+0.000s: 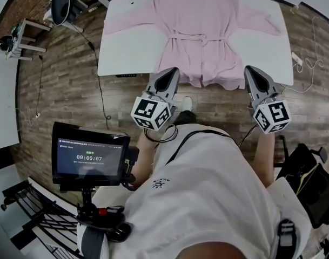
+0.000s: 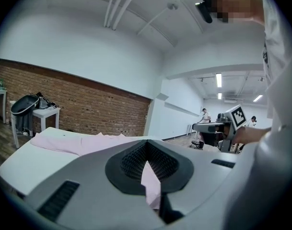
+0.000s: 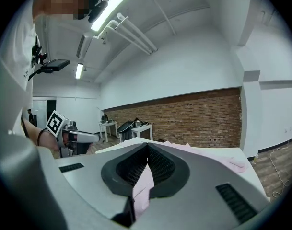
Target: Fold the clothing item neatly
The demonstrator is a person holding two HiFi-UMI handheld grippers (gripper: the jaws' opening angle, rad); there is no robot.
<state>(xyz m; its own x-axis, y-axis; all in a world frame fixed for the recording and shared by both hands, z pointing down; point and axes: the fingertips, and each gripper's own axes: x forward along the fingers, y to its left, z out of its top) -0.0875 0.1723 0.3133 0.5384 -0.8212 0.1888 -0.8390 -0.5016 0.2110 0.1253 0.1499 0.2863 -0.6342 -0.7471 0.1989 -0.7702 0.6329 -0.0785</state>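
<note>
White rectangular surface [image 1: 126,47] on a wood-plank floor [image 1: 61,85] carries the pale pink fabric robe [image 1: 199,20], spread flat: collar at the far edge, hem at the near edge, long axis running away from the person. Left claw [image 1: 171,73] and right claw [image 1: 252,72] are each closed on a hem corner, cloth pinched between the pads. Judged next: carry the hem toward the collar; the sleeves reach toward both side edges, leaving little spare room

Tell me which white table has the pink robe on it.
The large table straight ahead: the robe lies spread across it. The small table at upper left bears no cloth.
</note>
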